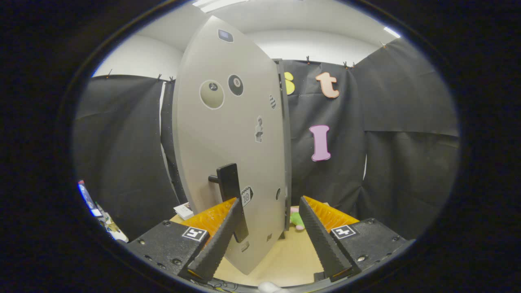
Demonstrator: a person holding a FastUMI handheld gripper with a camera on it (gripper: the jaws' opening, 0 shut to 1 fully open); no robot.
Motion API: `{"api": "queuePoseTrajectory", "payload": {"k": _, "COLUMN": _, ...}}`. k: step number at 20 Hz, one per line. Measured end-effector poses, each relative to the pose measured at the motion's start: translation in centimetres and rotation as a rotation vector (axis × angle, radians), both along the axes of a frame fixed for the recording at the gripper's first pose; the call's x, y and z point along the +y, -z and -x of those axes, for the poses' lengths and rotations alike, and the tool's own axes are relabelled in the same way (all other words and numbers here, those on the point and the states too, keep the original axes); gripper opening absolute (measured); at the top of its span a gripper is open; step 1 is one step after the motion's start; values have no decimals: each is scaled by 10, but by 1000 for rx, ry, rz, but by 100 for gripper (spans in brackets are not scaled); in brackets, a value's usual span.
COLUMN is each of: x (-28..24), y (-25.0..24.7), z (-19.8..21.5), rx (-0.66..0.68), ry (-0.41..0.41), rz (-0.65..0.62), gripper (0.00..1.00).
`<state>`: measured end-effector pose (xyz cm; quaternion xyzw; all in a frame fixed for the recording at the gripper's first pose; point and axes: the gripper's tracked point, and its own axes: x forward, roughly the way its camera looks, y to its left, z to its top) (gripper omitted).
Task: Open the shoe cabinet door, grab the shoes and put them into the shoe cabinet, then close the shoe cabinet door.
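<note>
The grey shoe cabinet door [228,134] stands upright just ahead of me, swung at an angle, with several stickers on its face. Its black handle [230,191] juts out low on the door, right by my left fingertip [233,205]. My gripper [269,199] is open, and the door's lower part lies between the two fingers without either pressing on it. The door's darker right edge [286,154] runs top to bottom just inside my right finger [315,228].
A pale wooden surface [285,260] lies under the door and fingers. A small pink and green toy [296,217] sits on it beyond the door's right edge. A little white box [184,211] rests left of the door. Black cloth walls close the booth.
</note>
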<state>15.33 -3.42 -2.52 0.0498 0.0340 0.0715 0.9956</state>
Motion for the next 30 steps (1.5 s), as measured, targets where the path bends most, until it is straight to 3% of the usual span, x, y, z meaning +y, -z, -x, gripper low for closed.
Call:
{"api": "queuePoseTrajectory", "payload": {"k": 7, "x": 76, "y": 5, "z": -16, "rx": 12, "ry": -84, "rz": -22, "gripper": 99}}
{"api": "queuePoseTrajectory", "payload": {"k": 12, "x": 88, "y": 5, "z": -4, "rx": 12, "ry": -87, "rz": -3, "gripper": 100}}
{"api": "queuePoseTrajectory", "payload": {"k": 22, "x": 82, "y": -12, "z": 44, "rx": -27, "ry": -38, "rz": 27, "gripper": 100}}
{"api": "queuePoseTrajectory", "payload": {"k": 30, "x": 52, "y": -34, "z": 98, "rx": -62, "ry": 64, "rz": 22, "gripper": 100}}
